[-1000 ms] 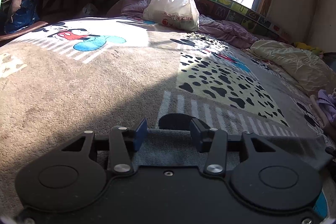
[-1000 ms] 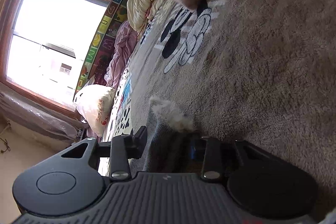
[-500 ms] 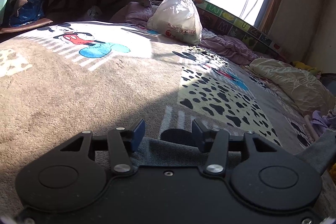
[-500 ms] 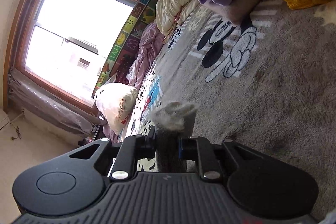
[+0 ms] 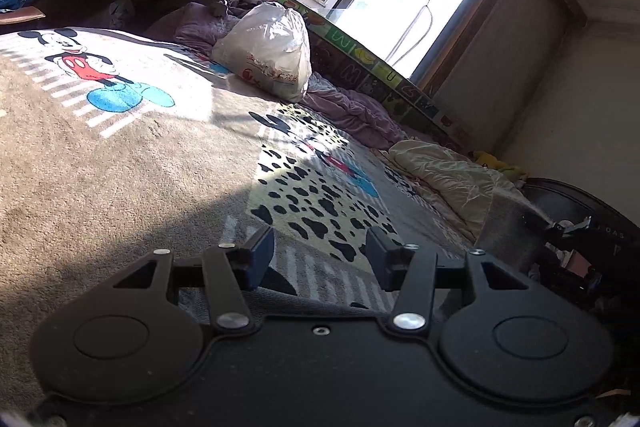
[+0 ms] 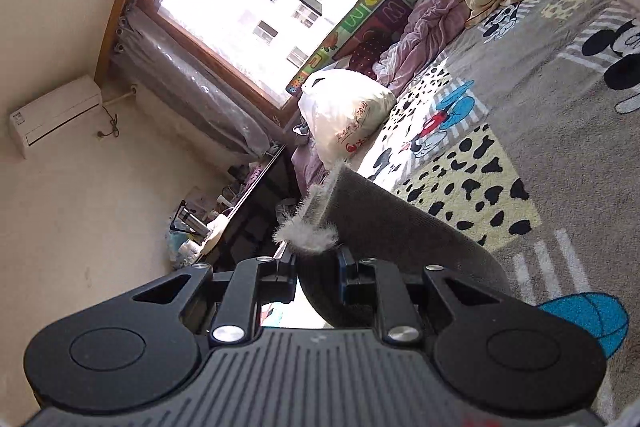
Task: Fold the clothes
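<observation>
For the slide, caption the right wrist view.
Right gripper pinches a grey fleece-lined garment lifted above the cartoon-print blanket, window behind.

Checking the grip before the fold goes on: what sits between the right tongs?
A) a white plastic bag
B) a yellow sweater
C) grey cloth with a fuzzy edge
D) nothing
C: the right tongs are closed on the grey cloth, its fuzzy edge sticking out above them.

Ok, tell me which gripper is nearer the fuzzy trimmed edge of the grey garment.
Right. The right gripper is clamped on the grey garment just behind its fuzzy edge. The left gripper sits open over another stretch of the cloth, no fuzzy trim in its view.
</observation>
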Motion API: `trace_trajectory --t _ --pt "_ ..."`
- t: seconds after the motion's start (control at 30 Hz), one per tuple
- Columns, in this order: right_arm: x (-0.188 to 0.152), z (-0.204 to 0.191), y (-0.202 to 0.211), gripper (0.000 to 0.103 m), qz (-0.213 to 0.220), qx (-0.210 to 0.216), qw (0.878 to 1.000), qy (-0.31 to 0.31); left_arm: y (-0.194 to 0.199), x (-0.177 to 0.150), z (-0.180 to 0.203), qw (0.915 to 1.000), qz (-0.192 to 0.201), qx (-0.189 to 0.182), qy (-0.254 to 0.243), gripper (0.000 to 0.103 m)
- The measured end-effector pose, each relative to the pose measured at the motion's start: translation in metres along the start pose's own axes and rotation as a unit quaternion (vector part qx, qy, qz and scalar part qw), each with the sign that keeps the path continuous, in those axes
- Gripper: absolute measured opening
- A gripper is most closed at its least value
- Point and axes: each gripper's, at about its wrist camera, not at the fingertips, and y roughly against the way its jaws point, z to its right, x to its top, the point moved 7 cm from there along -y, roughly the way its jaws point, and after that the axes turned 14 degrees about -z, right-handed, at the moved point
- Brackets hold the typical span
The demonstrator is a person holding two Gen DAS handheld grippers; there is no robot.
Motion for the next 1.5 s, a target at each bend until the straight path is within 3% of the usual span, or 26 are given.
trace_trajectory --t 0.03,0.07,0.3,0.37,0.43,0.47,0.5,0.53,0.6,0.63,0.77,0.9,0.97,1.1,1.17,1.23,1.3,1.4,1.5 --pt "0.002 -0.002 0.0 0.02 0.002 -0.001 1.0 0.003 -0.005 -0.008 0.018 0.9994 -0.013 0.0 -0.034 0.045" --pt "0.005 -0.002 0.005 0.02 0.01 -0.005 1.0 0.002 -0.014 -0.018 0.037 0.997 -0.027 0.01 -0.071 0.034" --pt "0.027 0.062 0.077 0.02 0.097 -0.014 0.992 -0.079 -0.07 -0.058 0.11 0.9807 -0.073 0.037 -0.178 0.026" --pt "0.029 0.085 0.092 0.02 0.116 -0.008 0.987 -0.112 -0.089 -0.073 0.114 0.9715 -0.114 0.057 -0.2 0.026" --pt "0.027 0.103 0.1 0.019 0.123 -0.002 0.984 -0.131 -0.114 -0.1 0.113 0.9508 -0.172 0.076 -0.246 0.026" --pt "0.026 0.108 0.102 0.019 0.124 0.006 0.983 -0.138 -0.12 -0.108 0.112 0.9441 -0.177 0.085 -0.265 0.026" --pt "0.025 0.112 0.103 0.019 0.125 0.015 0.982 -0.144 -0.119 -0.107 0.114 0.9429 -0.169 0.092 -0.272 0.026" --pt "0.023 0.115 0.099 0.019 0.125 0.024 0.98 -0.15 -0.116 -0.104 0.117 0.9423 -0.164 0.098 -0.275 0.026" --pt "0.023 0.115 0.092 0.019 0.124 0.034 0.98 -0.155 -0.103 -0.096 0.128 0.9483 -0.111 0.081 -0.286 0.026" --pt "0.023 0.114 0.09 0.019 0.125 0.042 0.979 -0.156 -0.104 -0.098 0.13 0.9468 -0.11 0.079 -0.292 0.026" --pt "0.029 0.104 0.084 0.019 0.121 0.063 0.979 -0.149 -0.127 -0.115 0.123 0.934 -0.165 0.096 -0.302 0.026" --pt "0.022 0.079 0.071 0.019 0.091 0.083 0.985 -0.124 -0.122 -0.104 0.112 0.9462 -0.178 0.058 -0.264 0.029" --pt "0.02 0.058 0.064 0.019 0.078 0.096 0.987 -0.104 -0.114 -0.093 0.105 0.9553 -0.177 0.043 -0.233 0.046" --pt "0.014 0.017 0.048 0.019 0.049 0.12 0.989 -0.067 -0.082 -0.049 0.067 0.9874 -0.124 0.018 -0.097 0.046" --pt "0.005 -0.002 0.034 0.019 0.023 0.126 0.99 -0.05 -0.061 -0.027 0.037 0.996 -0.087 0.01 -0.014 0.046" --pt "-0.004 -0.019 0.02 0.019 -0.001 0.131 0.991 -0.034 -0.035 -0.005 -0.001 0.9956 -0.043 0.001 0.083 0.046" --pt "-0.02 -0.036 0.001 0.019 -0.029 0.131 0.991 -0.018 -0.011 0.006 -0.035 0.9879 -0.004 0.002 0.155 0.046" --pt "-0.048 -0.052 -0.029 0.019 -0.068 0.123 0.99 0.003 0.022 0.011 -0.078 0.9735 0.04 0.021 0.224 0.046" --pt "-0.081 -0.064 -0.058 0.019 -0.108 0.105 0.988 0.027 0.039 0.012 -0.1 0.9625 0.059 0.024 0.264 0.046"
